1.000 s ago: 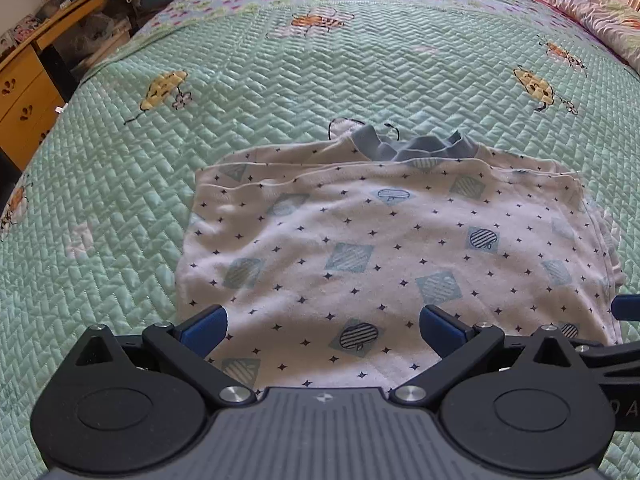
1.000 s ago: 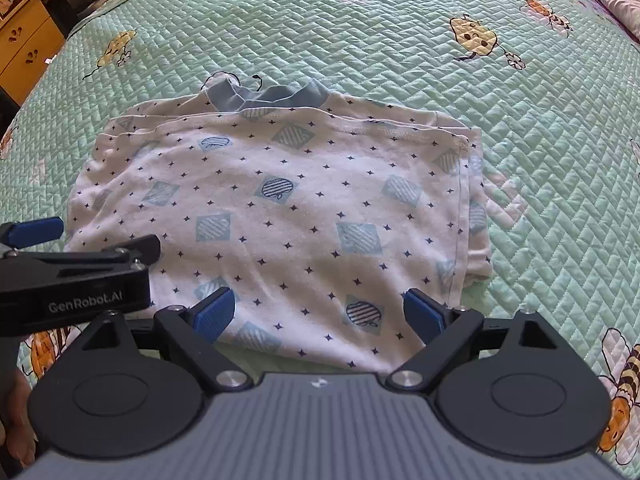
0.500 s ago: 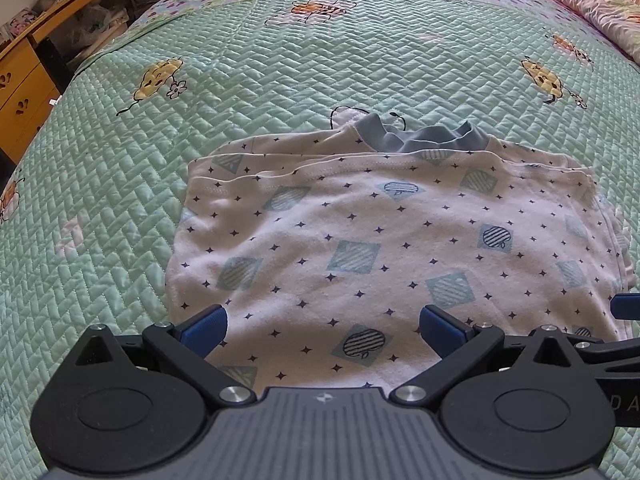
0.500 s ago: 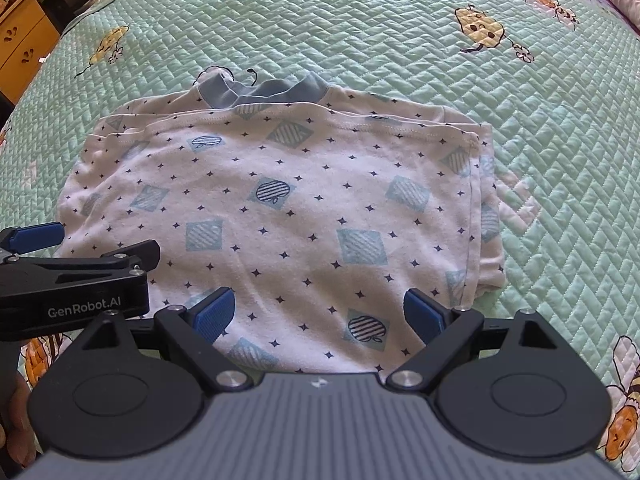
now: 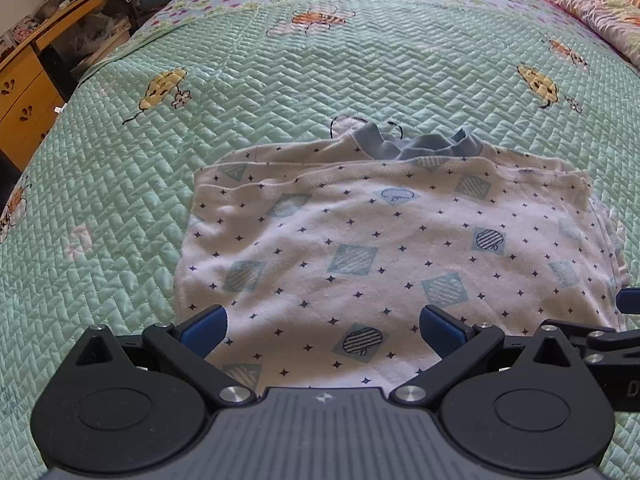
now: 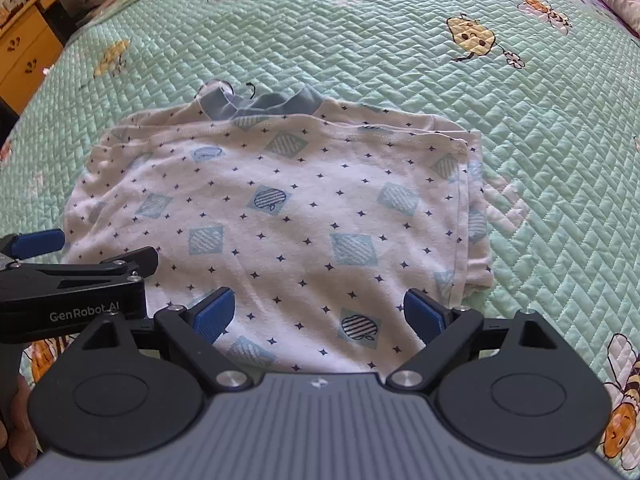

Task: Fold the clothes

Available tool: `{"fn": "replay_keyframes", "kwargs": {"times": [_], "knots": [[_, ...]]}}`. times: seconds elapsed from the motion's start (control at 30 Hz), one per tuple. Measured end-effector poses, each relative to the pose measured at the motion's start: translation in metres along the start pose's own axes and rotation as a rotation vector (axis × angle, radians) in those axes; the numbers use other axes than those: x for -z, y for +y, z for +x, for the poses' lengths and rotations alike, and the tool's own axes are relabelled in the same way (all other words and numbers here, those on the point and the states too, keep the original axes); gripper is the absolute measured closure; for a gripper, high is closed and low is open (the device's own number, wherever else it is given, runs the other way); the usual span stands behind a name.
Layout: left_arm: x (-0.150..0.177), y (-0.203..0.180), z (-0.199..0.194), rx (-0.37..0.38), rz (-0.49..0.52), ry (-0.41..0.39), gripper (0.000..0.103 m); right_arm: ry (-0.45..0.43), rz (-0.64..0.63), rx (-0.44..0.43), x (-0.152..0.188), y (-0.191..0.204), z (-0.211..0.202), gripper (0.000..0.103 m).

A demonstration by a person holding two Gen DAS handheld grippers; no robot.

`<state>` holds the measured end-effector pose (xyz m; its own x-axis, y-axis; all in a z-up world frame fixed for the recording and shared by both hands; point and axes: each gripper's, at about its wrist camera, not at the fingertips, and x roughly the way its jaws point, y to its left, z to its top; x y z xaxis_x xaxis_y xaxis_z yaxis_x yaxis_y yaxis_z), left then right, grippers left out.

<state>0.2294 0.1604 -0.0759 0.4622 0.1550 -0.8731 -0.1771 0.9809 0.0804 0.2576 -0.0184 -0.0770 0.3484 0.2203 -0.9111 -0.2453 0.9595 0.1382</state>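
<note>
My left gripper (image 5: 322,326) and right gripper (image 6: 319,312) look alike: a ribbed grey housing with a small white mark at its front edge, two black round discs, and black angular linkage arms pinned with silver screws. My fingers (image 5: 204,326) end in blue pads. White "GenRobot.AI" lettering runs along the side of the left gripper's black body in the right wrist view.

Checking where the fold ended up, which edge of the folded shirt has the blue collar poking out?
The far edge of the folded shirt: the blue collar sticks out there, away from both grippers; the other edges show only patterned white fabric.
</note>
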Motion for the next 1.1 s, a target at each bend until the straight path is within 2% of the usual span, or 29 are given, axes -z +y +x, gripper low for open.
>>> {"fn": "replay_keyframes", "kwargs": {"times": [0.07, 0.1, 0.17, 0.27, 0.3, 0.37, 0.43, 0.5, 0.57, 0.6, 0.67, 0.7, 0.77, 0.93, 1.03, 1.1], "knots": [[0.001, 0.005, -0.005, 0.041, -0.009, -0.045, 0.001, -0.027, 0.026, -0.022, 0.0, -0.007, -0.005, 0.011], [0.002, 0.008, -0.008, 0.062, -0.014, -0.067, 0.001, -0.055, 0.05, -0.061, 0.0, -0.013, -0.009, 0.011], [0.003, 0.016, -0.013, 0.122, -0.033, -0.121, 0.002, -0.133, 0.108, -0.185, 0.002, -0.029, -0.019, 0.011], [0.013, 0.047, -0.028, 0.346, -0.137, -0.298, 0.001, -0.326, 0.192, -0.437, 0.011, -0.062, -0.034, 0.011], [0.017, 0.056, -0.032, 0.382, -0.163, -0.363, 0.001, -0.387, 0.2, -0.518, 0.014, -0.074, -0.034, 0.0], [0.024, 0.068, -0.043, 0.421, -0.155, -0.489, 0.001, -0.433, 0.243, -0.642, 0.017, -0.095, -0.028, 0.0], [0.032, 0.076, -0.052, 0.435, -0.103, -0.596, 0.001, -0.462, 0.307, -0.722, 0.021, -0.112, -0.026, 0.0], [0.038, 0.084, -0.055, 0.434, -0.076, -0.651, 0.001, -0.608, 0.307, -0.754, 0.033, -0.124, -0.038, 0.0], [0.037, 0.103, -0.041, 0.44, -0.142, -0.582, 0.001, -0.739, 0.276, -0.705, 0.045, -0.13, -0.047, 0.0], [0.035, 0.114, -0.032, 0.445, -0.185, -0.532, 0.001, -0.759, 0.269, -0.672, 0.047, -0.133, -0.047, 0.0], [0.033, 0.135, -0.014, 0.454, -0.27, -0.432, 0.001, -0.673, 0.291, -0.636, 0.04, -0.141, -0.034, 0.0], [0.032, 0.146, -0.005, 0.458, -0.312, -0.382, 0.001, -0.589, 0.309, -0.651, 0.034, -0.147, -0.023, 0.0], [0.032, 0.161, 0.009, 0.47, -0.367, -0.329, 0.001, -0.489, 0.338, -0.654, 0.029, -0.157, -0.004, 0.0], [0.035, 0.193, 0.039, 0.504, -0.471, -0.248, 0.001, -0.365, 0.36, -0.583, 0.028, -0.181, 0.03, 0.0], [0.036, 0.211, 0.057, 0.523, -0.529, -0.199, 0.001, -0.309, 0.401, -0.629, 0.028, -0.196, 0.055, 0.0], [0.031, 0.208, 0.066, 0.554, -0.531, -0.176, 0.001, -0.3, 0.407, -0.665, 0.031, -0.198, 0.062, 0.0]]}}
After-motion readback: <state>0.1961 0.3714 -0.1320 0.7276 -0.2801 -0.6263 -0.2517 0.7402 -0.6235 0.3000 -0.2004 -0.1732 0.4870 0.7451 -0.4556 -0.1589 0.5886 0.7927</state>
